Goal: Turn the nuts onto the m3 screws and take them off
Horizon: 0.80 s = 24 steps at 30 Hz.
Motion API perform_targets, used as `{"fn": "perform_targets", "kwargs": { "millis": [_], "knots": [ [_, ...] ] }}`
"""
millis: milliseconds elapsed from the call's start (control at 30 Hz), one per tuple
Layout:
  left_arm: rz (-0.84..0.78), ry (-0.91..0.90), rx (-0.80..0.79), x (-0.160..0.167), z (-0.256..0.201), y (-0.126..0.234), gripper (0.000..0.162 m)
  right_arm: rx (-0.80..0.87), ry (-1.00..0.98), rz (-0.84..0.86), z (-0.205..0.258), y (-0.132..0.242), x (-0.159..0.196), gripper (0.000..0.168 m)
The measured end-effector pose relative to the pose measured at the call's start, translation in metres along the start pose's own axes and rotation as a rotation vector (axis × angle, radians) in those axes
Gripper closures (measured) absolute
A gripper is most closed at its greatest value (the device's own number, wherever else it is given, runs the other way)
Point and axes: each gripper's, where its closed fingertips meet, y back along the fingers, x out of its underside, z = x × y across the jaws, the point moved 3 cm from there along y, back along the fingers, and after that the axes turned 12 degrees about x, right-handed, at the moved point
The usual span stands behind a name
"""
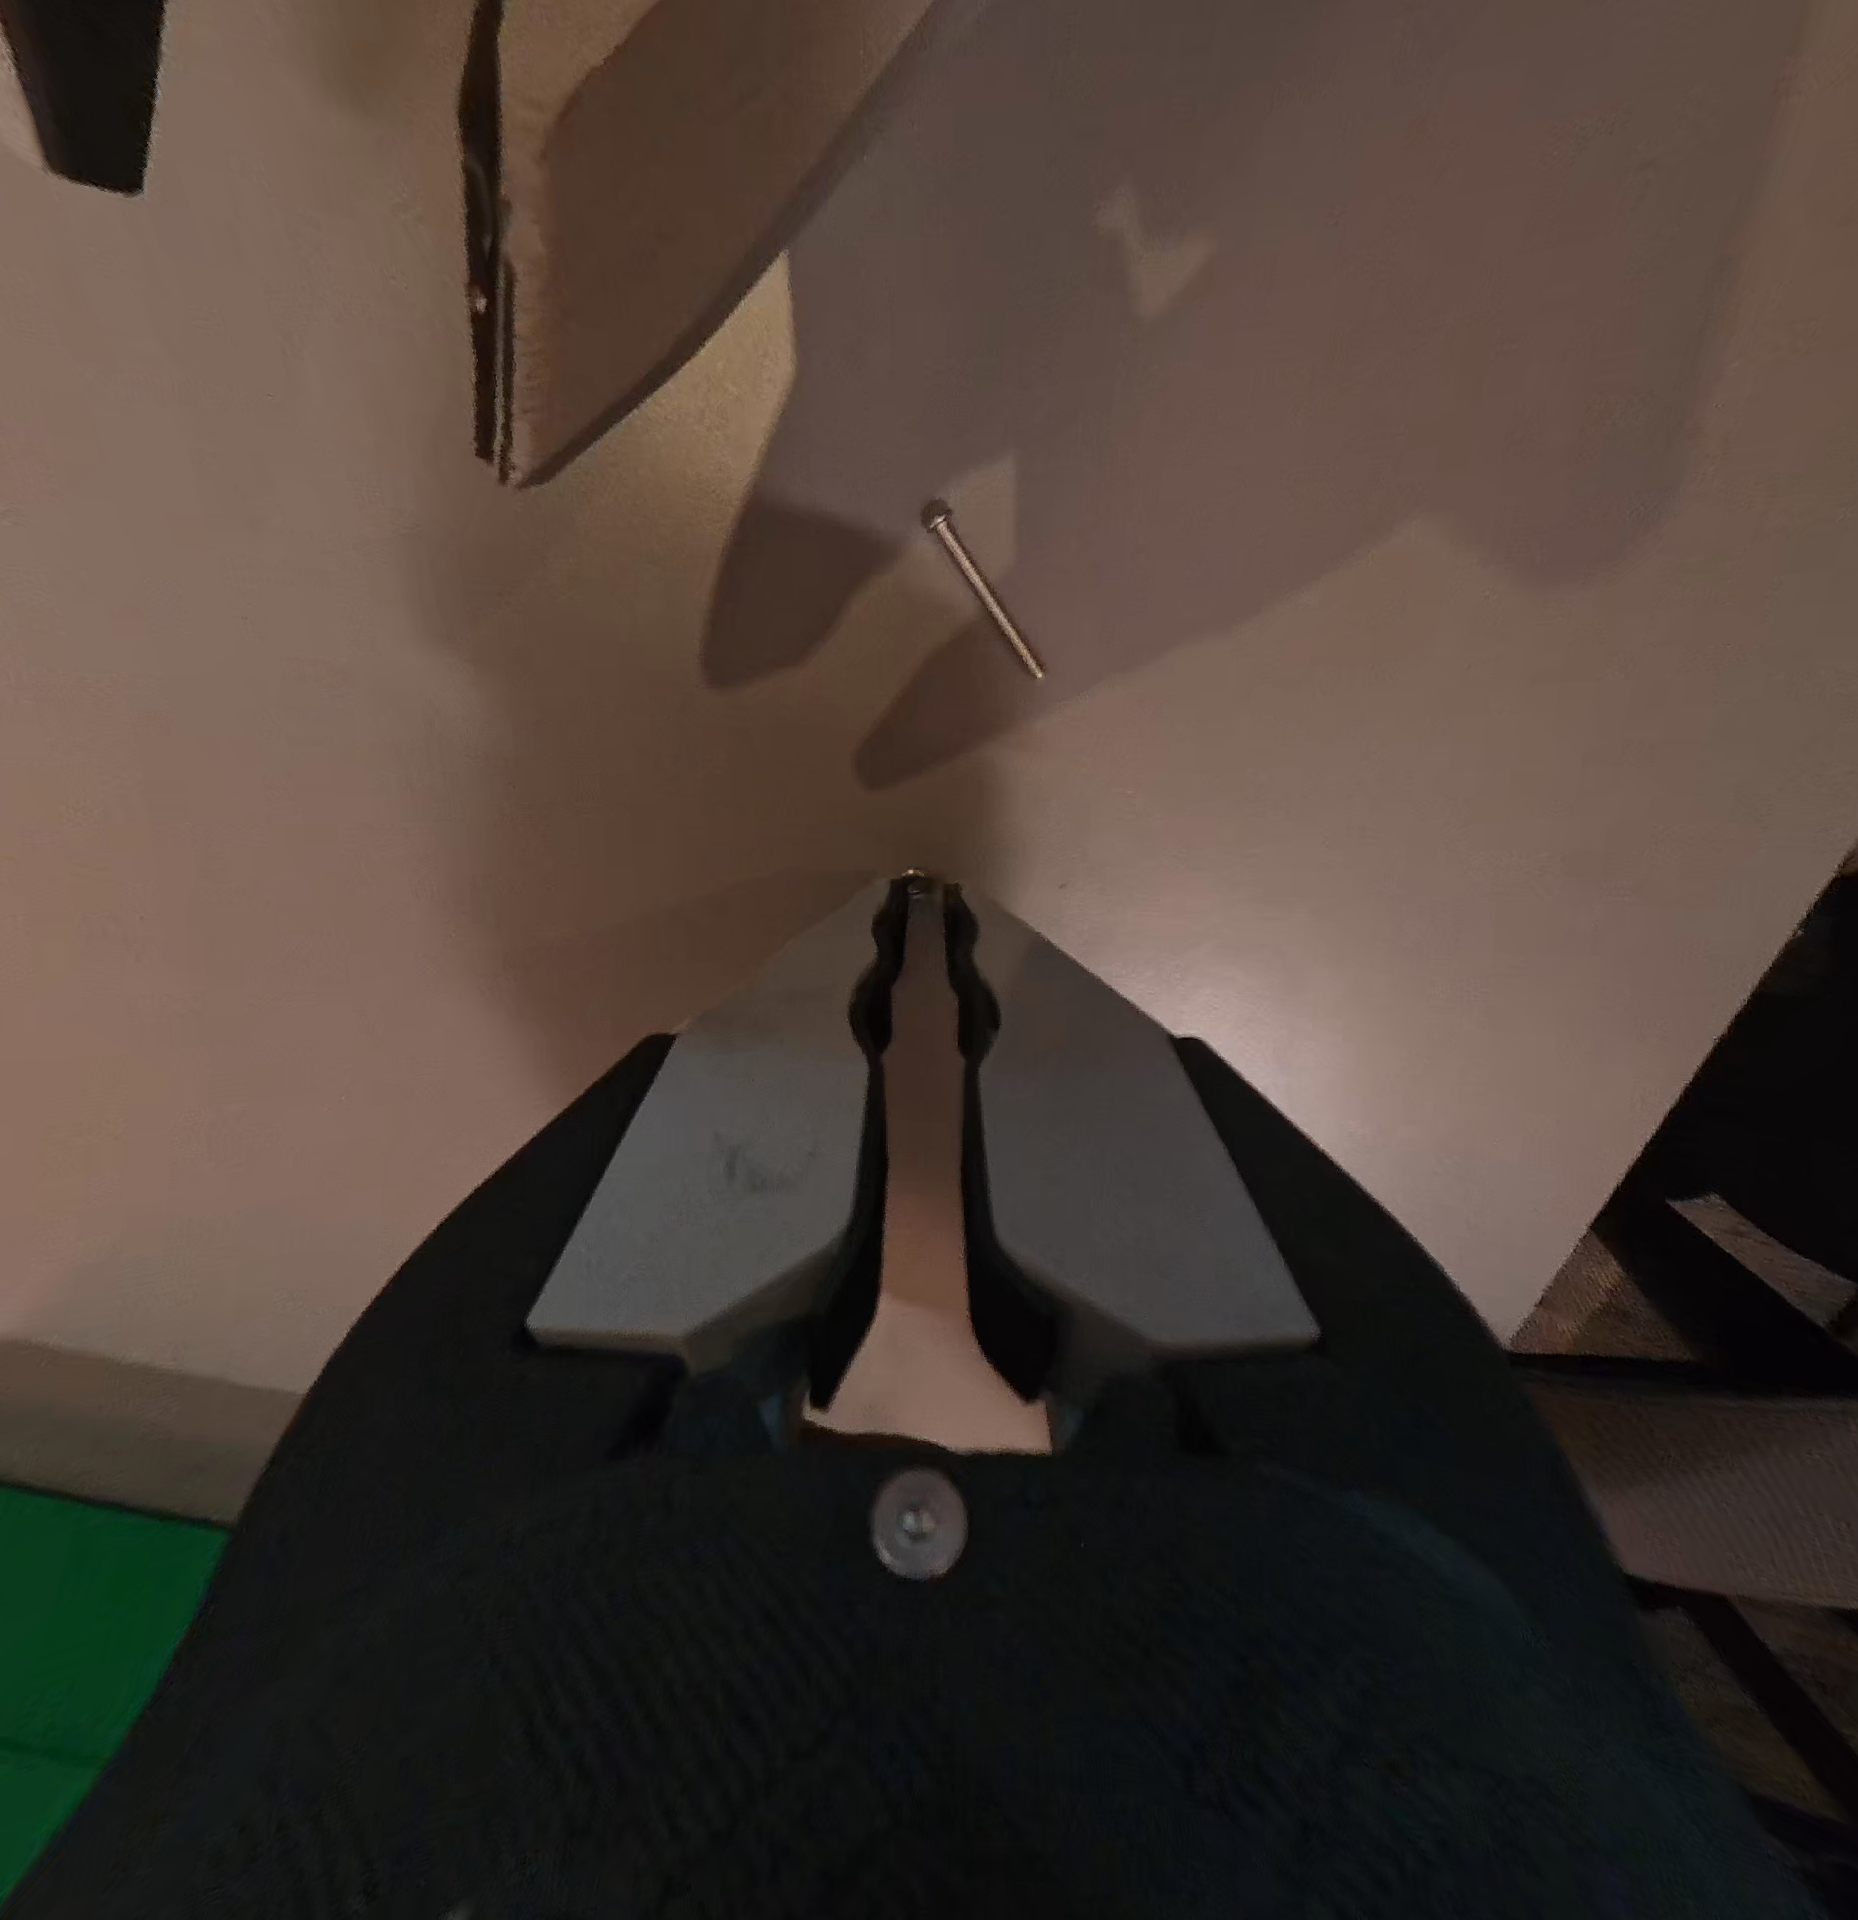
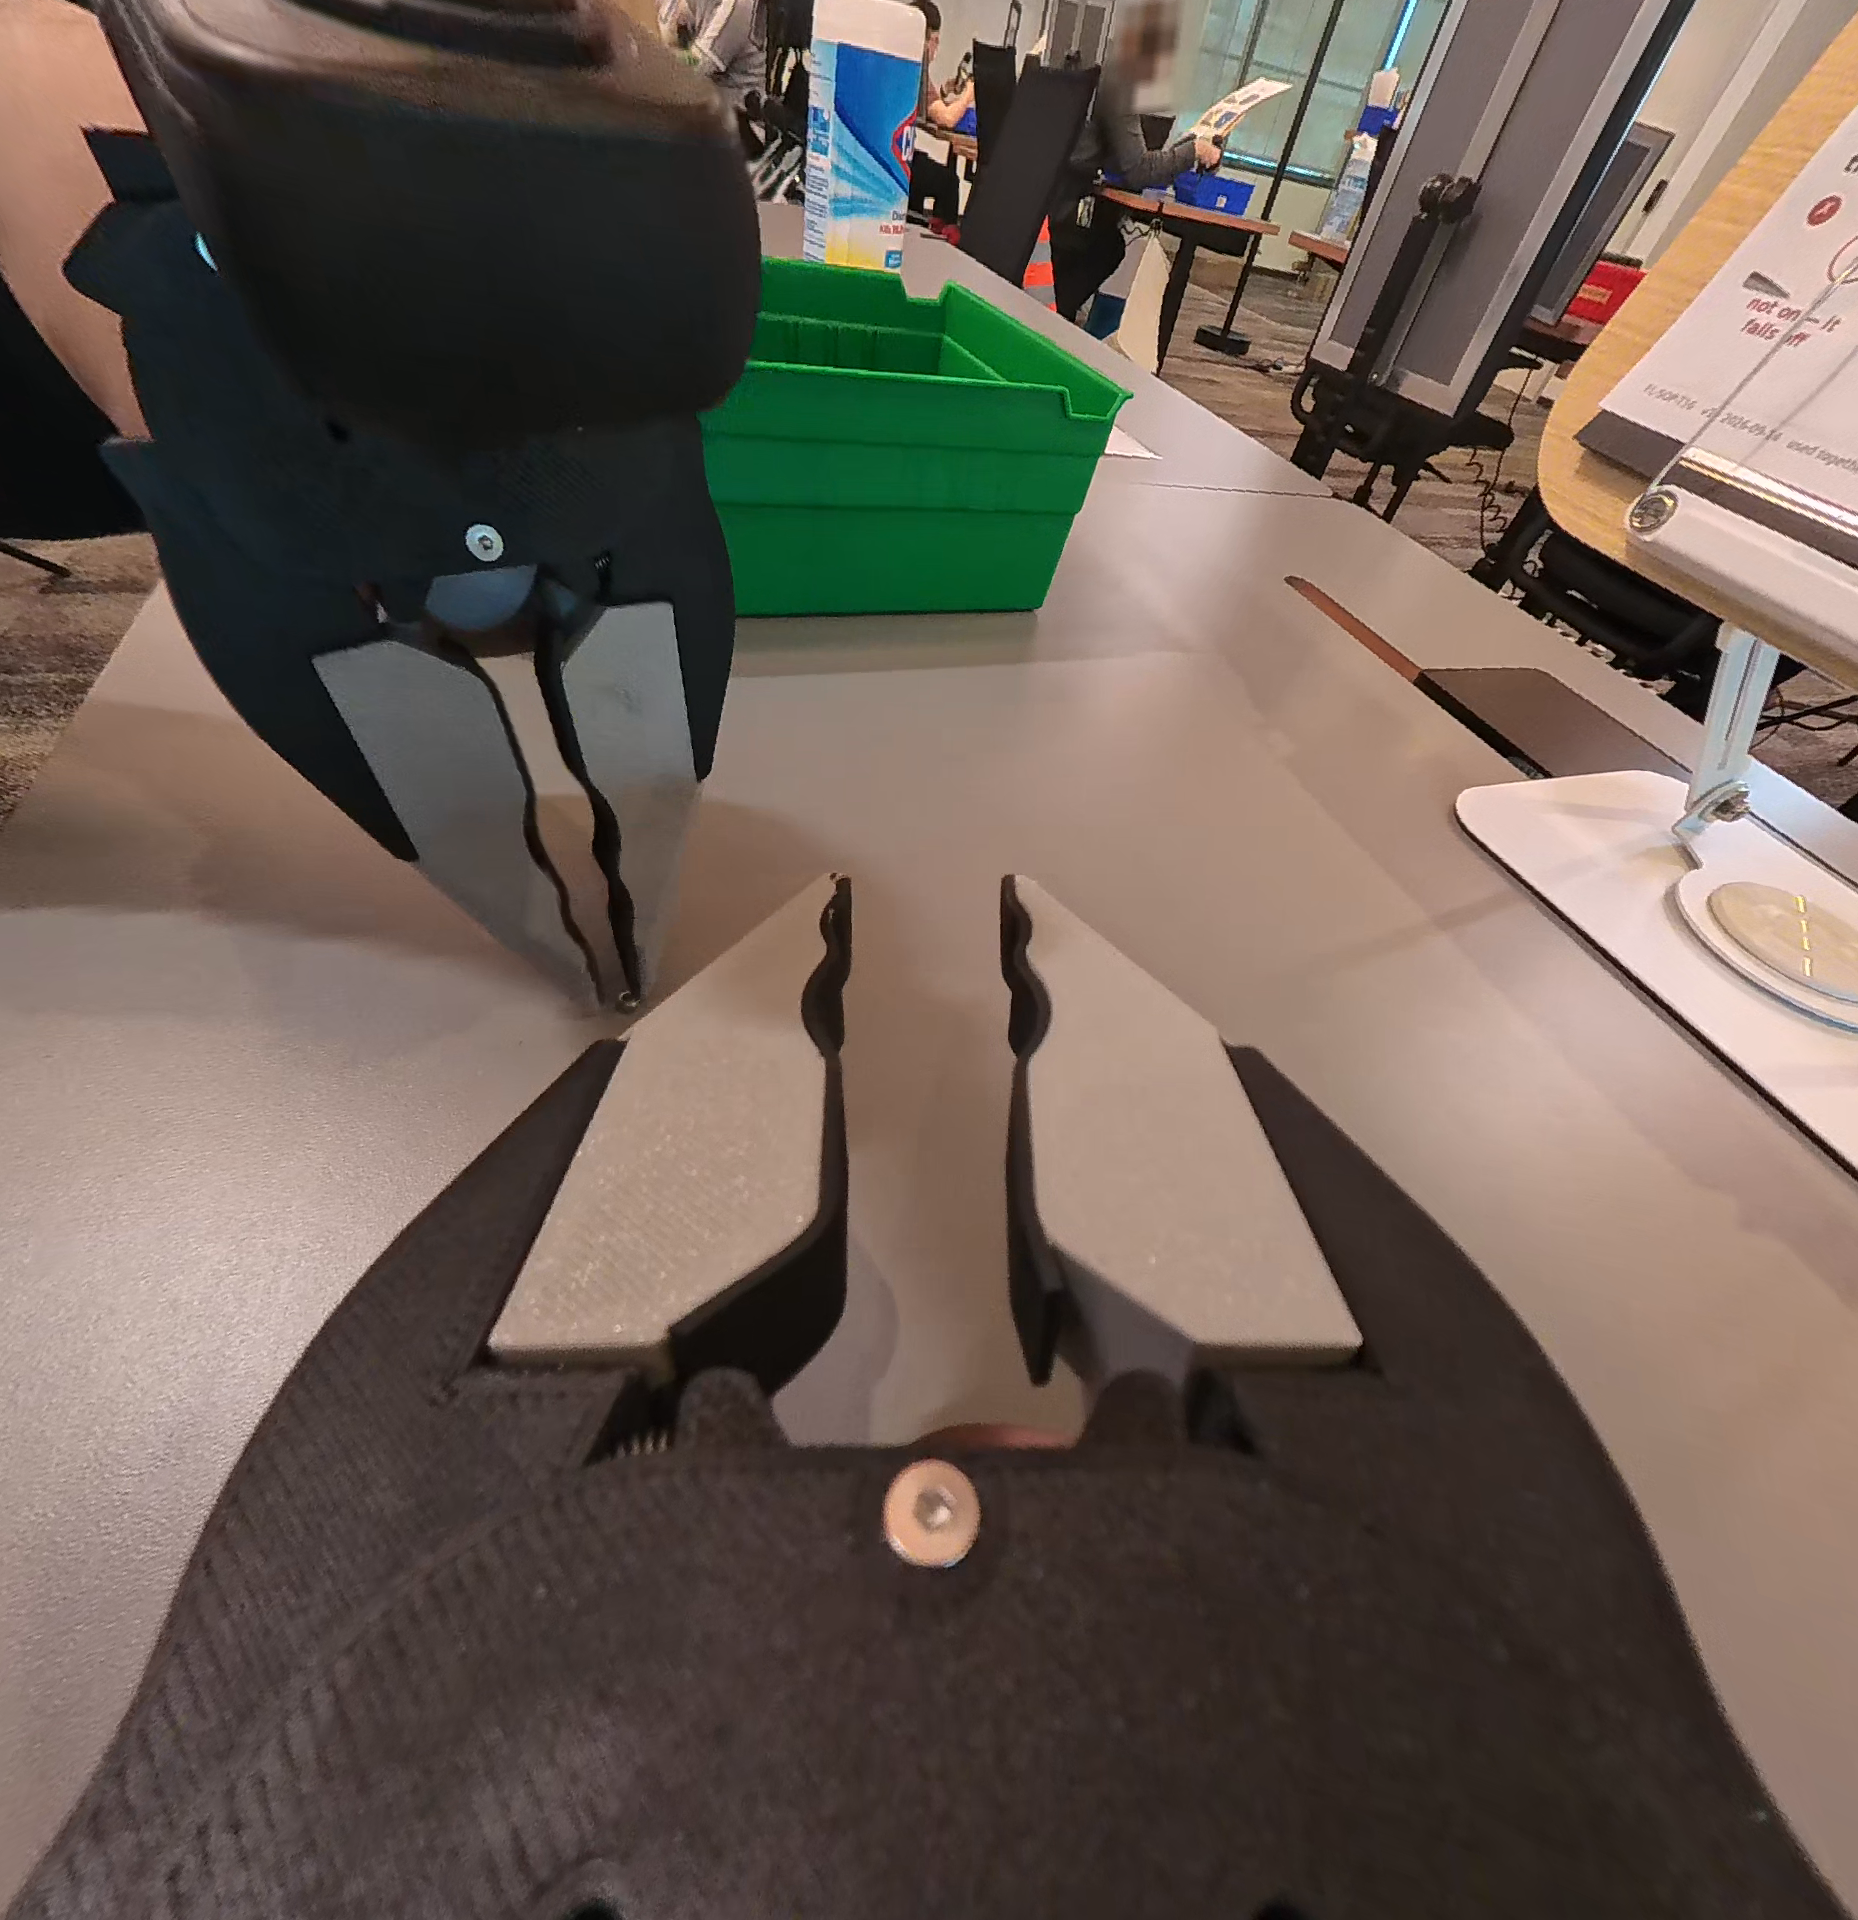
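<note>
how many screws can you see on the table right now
1: a long screw lying loose on the table ahead of the left gripper, whose tips pinch a small metal piece. Others may be hidden.

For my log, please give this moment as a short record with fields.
left gripper: fingers nearly shut, tips on the table, pinching a small metal part, likely a nut
right gripper: open, holds nothing
screw: lies loose on the table, beyond the left gripper
bin: green, behind the left gripper
</note>
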Motion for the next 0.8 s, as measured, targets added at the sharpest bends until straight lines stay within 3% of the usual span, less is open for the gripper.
{"fn": "perform_targets", "kwargs": {
  "millis": [433, 533, 700, 800],
  "knots": [
    [-0.117, -0.005, -0.050, -0.005, -0.006, 0.013, 0.149, -0.001, 0.001, -0.004, 0.000, 0.001, -0.001, 0.142],
    [-0.289, 0.028, -0.100, -0.009, -0.002, 0.024, 0.142, -0.004, 0.001, -0.001, 0.000, 0.001, -0.001, 0.142],
    [-0.764, 0.137, -0.150, -0.026, 0.016, 0.057, 0.138, 0.002, -0.010, 0.008, -0.003, 0.000, 0.002, 0.142],
    [-0.889, 0.131, -0.237, -0.026, 0.029, 0.060, 0.137, 0.009, -0.023, 0.010, -0.005, 0.001, 0.003, 0.142]
  ]
}}
